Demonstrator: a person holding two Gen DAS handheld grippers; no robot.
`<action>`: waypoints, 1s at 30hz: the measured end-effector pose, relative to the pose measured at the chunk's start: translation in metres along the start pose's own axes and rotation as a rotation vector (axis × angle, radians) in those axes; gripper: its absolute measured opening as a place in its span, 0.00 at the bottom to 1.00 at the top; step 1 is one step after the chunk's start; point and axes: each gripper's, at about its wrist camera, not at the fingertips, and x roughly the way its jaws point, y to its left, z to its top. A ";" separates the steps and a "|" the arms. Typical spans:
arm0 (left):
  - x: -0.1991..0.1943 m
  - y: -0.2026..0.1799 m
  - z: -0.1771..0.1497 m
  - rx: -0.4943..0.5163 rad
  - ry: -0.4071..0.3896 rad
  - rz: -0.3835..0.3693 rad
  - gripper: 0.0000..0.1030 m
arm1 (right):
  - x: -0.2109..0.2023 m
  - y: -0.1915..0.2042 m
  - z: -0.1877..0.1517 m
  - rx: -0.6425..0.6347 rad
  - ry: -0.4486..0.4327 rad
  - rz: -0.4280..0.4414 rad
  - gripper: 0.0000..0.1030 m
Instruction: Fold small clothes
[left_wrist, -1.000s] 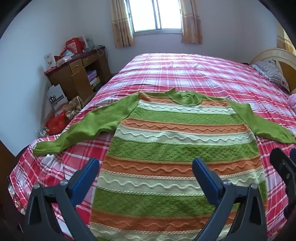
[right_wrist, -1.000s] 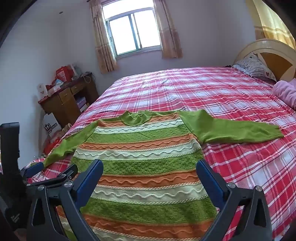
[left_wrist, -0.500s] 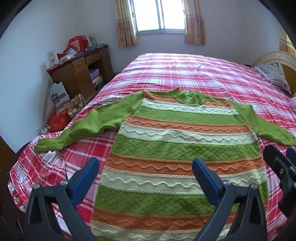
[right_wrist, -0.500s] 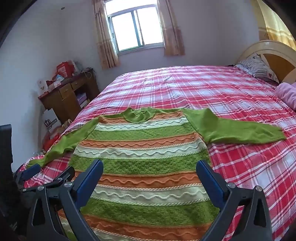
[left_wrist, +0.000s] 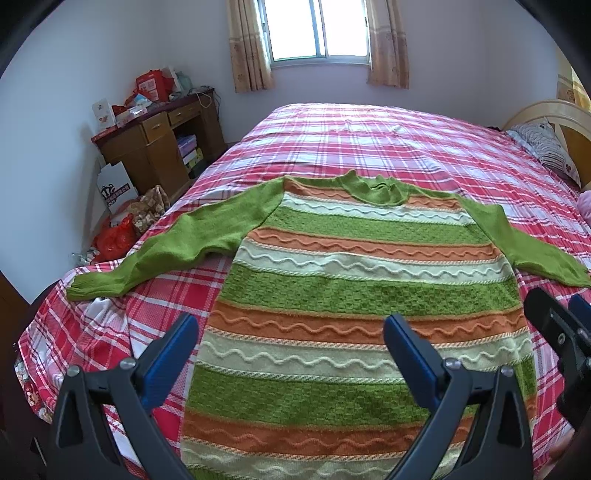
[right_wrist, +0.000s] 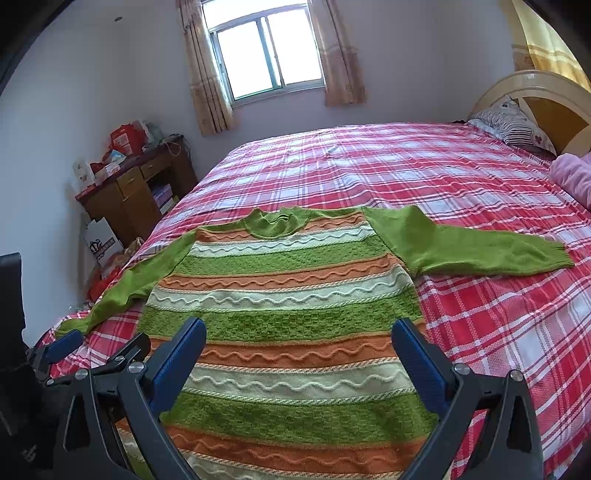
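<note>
A small knit sweater (left_wrist: 354, 291) with green, orange and cream stripes lies flat and face up on the bed, both green sleeves spread out sideways. It also shows in the right wrist view (right_wrist: 280, 306). My left gripper (left_wrist: 291, 354) is open and empty, held above the sweater's lower left part. My right gripper (right_wrist: 299, 358) is open and empty above the lower middle of the sweater. The left sleeve's cuff (left_wrist: 79, 291) reaches the bed's left edge. The right sleeve (right_wrist: 480, 251) lies straight out on the bedspread.
The bed has a red plaid spread (left_wrist: 388, 140). A wooden desk (left_wrist: 155, 144) with boxes stands at the left wall, with bags (left_wrist: 118, 236) on the floor beside it. A pillow (right_wrist: 513, 122) and headboard are at the far right. A pink item (right_wrist: 572, 177) lies near the pillow.
Both grippers have drifted slightly, so the sweater sits a little differently in each view. Both stay open. The sweater has not moved.
</note>
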 end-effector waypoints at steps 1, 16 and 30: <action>0.000 0.000 -0.001 0.001 0.000 0.000 0.99 | 0.001 0.000 0.000 0.000 0.001 0.000 0.98; 0.000 -0.004 -0.003 0.003 0.014 -0.014 0.99 | -0.001 -0.002 0.000 0.008 0.006 0.003 0.98; 0.000 -0.006 -0.003 0.005 0.012 -0.014 0.99 | 0.000 -0.004 0.000 0.011 0.006 -0.007 0.98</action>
